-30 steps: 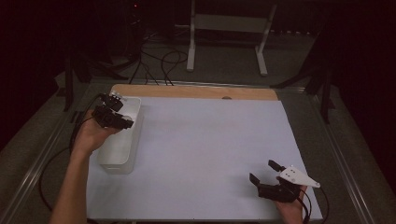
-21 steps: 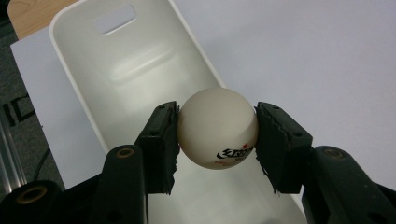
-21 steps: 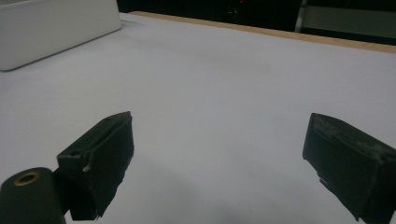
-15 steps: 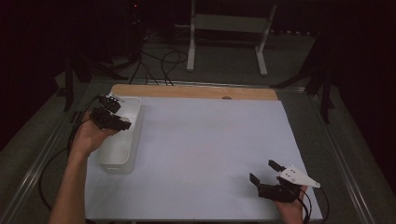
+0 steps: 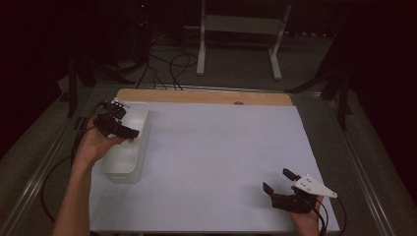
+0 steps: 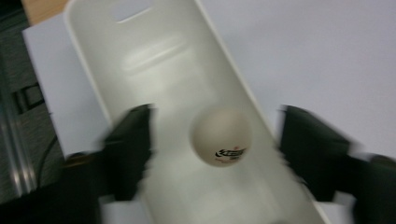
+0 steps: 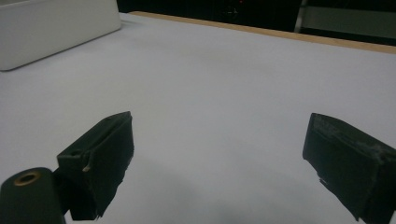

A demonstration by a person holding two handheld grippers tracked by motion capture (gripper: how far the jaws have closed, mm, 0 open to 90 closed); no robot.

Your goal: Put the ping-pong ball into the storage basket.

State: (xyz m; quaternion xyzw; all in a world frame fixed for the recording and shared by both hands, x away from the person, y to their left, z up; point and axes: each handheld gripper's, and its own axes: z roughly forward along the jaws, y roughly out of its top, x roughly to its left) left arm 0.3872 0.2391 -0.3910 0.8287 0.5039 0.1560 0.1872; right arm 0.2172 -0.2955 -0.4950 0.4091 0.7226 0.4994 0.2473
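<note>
A white rectangular plastic bin (image 5: 129, 150) sits along the left edge of the tabletop (image 5: 216, 157), its far end near the far-left corner. The left hand-held gripper (image 5: 129, 133) hangs over the bin's middle, held by the left hand (image 5: 93, 145). In the left gripper view its jaws are spread wide and blurred, one on each side, and a white table-tennis ball (image 6: 220, 136) with a dark printed logo shows between them without touching either, against the bin's inside; whether it is resting on the bottom or in the air I cannot tell. The right hand-held gripper (image 5: 279, 182) sits low near the near-right corner of the tabletop, jaws wide apart and holding nothing, pointing across bare white surface toward the bin.
</note>
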